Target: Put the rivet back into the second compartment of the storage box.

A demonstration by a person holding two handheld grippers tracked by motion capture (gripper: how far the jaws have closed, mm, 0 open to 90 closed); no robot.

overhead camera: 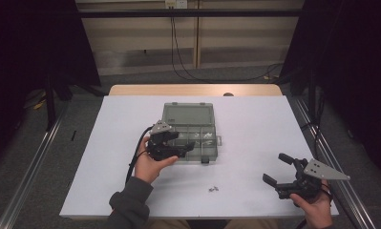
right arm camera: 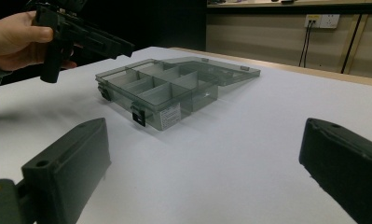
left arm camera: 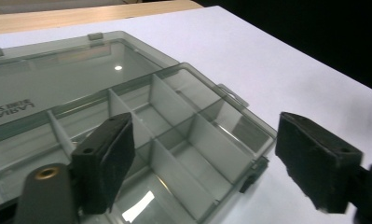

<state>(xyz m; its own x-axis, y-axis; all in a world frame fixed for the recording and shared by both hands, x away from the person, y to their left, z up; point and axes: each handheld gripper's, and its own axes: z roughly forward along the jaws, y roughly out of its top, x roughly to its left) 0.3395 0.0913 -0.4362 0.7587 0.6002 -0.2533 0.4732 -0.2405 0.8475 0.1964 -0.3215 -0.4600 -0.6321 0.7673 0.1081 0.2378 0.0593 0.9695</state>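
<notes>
The organiser box (overhead camera: 190,138) lies open, long axis left-right, lid (overhead camera: 187,116) folded far; left gripper (overhead camera: 187,149) over it and right gripper (overhead camera: 278,169) near-right both with jaws spread; small screws (overhead camera: 213,189) near.

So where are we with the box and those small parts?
Done: the box is open, lid flat behind, and a few small parts sit in its tray. In hand: nothing. The left claw hovers open over the tray's near-left corner; the right claw waits open and empty at the near right. Left: a few loose parts on the table in front of the box, likely next to go in.
</notes>
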